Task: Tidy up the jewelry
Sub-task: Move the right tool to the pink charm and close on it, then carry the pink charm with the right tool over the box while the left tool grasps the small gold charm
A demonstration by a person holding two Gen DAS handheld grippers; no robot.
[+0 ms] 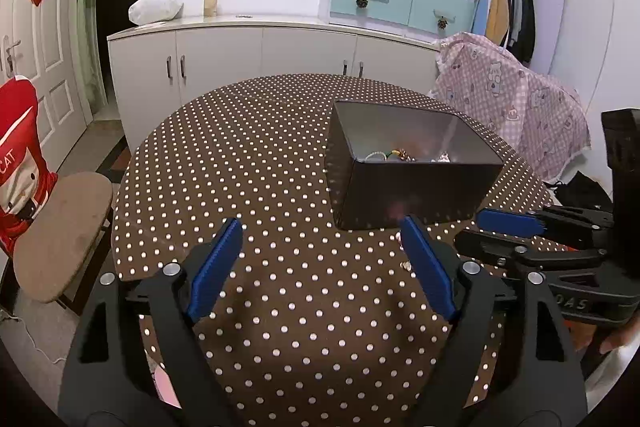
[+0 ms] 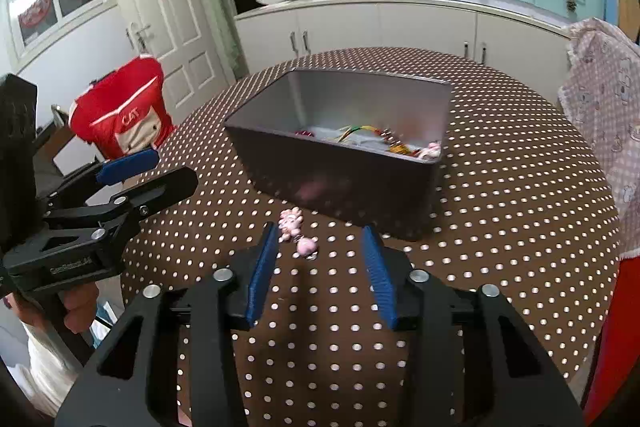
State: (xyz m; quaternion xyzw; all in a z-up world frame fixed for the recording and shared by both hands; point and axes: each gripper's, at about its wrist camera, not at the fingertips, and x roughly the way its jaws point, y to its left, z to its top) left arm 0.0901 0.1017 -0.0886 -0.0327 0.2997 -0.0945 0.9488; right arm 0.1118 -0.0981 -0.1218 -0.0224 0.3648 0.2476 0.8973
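Both grippers tilt down over the table (image 1: 280,147), jaws apart and empty, pink charm (image 2: 298,233) ahead.

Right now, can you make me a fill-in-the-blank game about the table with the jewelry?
1. The tablecloth is brown with white ____.
2. The pink charm lies on the cloth, ____ the dark box.
3. The right tongs have ____ between their blue pads; the charm lies just ahead of them.
4. The left tongs stand ____ over bare cloth.

Missing words: dots; outside; nothing; open
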